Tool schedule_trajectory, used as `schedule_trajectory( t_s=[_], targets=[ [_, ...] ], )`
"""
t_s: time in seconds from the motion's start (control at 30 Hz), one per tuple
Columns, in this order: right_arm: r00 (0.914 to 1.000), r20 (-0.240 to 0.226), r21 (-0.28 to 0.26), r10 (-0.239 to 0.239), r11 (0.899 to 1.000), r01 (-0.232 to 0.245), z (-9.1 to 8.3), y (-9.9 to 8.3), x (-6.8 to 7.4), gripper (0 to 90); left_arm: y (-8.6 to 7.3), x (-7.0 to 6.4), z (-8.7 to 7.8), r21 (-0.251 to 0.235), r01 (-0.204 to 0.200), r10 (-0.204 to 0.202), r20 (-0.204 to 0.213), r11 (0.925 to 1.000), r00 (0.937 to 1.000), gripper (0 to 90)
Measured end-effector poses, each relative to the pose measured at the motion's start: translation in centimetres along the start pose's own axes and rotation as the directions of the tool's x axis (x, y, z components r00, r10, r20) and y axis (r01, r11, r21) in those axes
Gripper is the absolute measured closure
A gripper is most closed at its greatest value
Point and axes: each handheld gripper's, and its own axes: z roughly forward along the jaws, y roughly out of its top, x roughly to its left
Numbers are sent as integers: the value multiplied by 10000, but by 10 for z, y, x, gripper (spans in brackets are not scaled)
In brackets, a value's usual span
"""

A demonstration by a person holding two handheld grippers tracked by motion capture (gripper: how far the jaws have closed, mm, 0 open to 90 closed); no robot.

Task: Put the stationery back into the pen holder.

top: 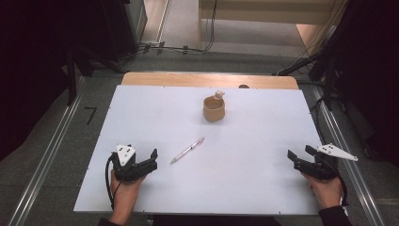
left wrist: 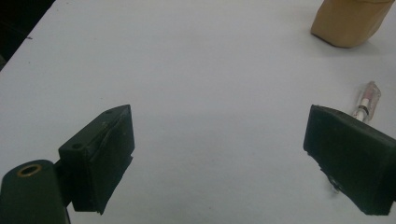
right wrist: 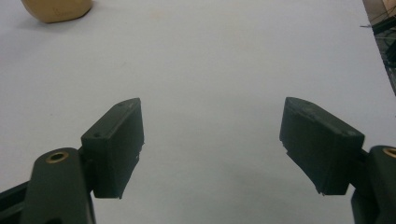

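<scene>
Both grippers, left gripper (top: 145, 159) and right gripper (top: 299, 153), rest with jaws spread, empty. The pen (top: 187, 150) looks light, slippery; grip mid-barrel. A tan cup (top: 214, 108), possibly ceramic, stands beyond it.

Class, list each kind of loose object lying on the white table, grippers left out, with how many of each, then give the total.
Pen: 1
Tan cup: 1
Small pale object in the cup: 1, too small to identify
Total: 3

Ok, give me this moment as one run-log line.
left gripper: open, empty | right gripper: open, empty | pen: flat on table, near left gripper | tan cup: upright, far centre
</scene>
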Motion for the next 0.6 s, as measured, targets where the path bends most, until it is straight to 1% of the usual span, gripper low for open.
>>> schedule_trajectory(
  t_s=[0.3, 0.47, 0.53, 0.57, 0.6],
  targets=[
    [10000, 42, 0, -57, 10000, 57, 0, -1, 0, 205, 0, -5, 4, 226, -196, 192, 216, 9996, 9996, 94],
    [10000, 38, 9, -60, 10000, 60, -1, -1, 0, 205, 0, -9, 5, 229, -297, 290, 326, 9993, 9990, 95],
    [9999, 56, 33, -96, 9999, 96, -1, -1, 0, 205, 0, -11, 6, 278, -362, 351, 389, 9990, 9986, 95],
    [10000, 51, 40, -79, 10000, 79, -1, -1, 1, 205, 0, -12, 7, 297, -405, 390, 493, 9987, 9980, 95],
    [10000, 54, 35, -71, 10000, 70, -1, -1, 1, 205, 0, -12, 7, 297, -405, 390, 493, 9987, 9980, 95]
  ],
)
